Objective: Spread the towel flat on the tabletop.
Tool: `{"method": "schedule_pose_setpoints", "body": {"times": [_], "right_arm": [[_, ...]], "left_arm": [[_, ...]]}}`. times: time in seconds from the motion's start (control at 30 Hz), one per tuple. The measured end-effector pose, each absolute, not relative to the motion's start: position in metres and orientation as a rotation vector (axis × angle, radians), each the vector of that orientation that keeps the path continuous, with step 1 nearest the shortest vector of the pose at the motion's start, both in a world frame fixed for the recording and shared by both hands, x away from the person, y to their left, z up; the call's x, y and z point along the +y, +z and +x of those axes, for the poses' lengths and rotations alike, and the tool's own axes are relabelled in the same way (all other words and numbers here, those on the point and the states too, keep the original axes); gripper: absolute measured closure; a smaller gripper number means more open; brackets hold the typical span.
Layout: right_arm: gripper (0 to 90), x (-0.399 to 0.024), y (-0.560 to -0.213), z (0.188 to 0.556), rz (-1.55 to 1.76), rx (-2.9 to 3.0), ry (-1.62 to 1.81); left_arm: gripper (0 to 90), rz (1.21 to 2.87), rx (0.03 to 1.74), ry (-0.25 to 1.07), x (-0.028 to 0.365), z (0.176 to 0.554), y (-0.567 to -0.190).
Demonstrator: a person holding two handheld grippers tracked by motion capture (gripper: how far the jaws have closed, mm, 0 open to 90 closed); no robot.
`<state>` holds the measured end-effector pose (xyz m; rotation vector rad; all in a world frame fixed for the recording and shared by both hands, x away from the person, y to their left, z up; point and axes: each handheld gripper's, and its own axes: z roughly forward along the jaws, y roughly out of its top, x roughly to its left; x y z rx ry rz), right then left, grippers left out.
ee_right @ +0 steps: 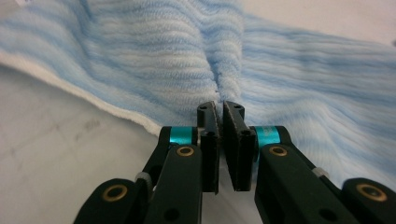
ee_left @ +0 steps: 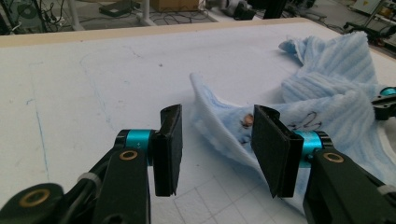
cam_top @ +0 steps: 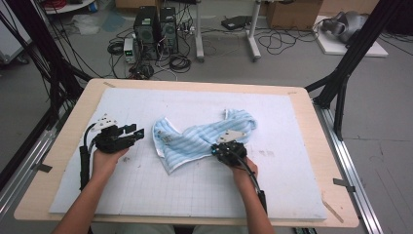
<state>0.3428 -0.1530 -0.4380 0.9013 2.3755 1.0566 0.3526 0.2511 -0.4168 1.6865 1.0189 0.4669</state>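
A light blue striped towel [cam_top: 195, 139] lies crumpled across the middle of the white mat [cam_top: 185, 195]. My right gripper [cam_top: 216, 150] sits at its near edge, right of centre. In the right gripper view its jaws [ee_right: 220, 106] are shut on a raised fold of the towel [ee_right: 163, 56]. My left gripper [cam_top: 136, 131] hovers just left of the towel's left corner, pointing at it. In the left gripper view the jaws [ee_left: 217, 116] stand open, with the corner of the towel [ee_left: 327, 79] lying ahead between them, untouched.
The mat covers a wooden table [cam_top: 73, 126] with bare edges all round. Black frame posts [cam_top: 341, 78] rise at the far corners. Computers [cam_top: 156, 29] and cables lie on the floor beyond the table.
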Motion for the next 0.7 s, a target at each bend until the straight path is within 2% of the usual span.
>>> {"method": "schedule_pose_setpoints", "body": {"times": [0.33,0.43,0.6,0.7], "right_arm": [[85.2,-0.224,-0.427,0.337,1.045,2.244,0.915],[82.8,-0.24,-0.43,0.337,1.153,2.164,0.855],[55.5,-0.244,-0.429,0.314,1.264,2.04,0.984],[49.0,-0.233,-0.43,0.295,1.233,2.051,1.074]], "left_arm": [[54.2,1.675,1.019,0.45,0.251,0.339,-0.421],[54.0,1.684,1.006,0.441,0.25,0.332,-0.42],[54.0,1.669,0.994,0.45,0.252,0.318,-0.42],[53.2,1.657,0.992,0.452,0.255,0.309,-0.419]]}}
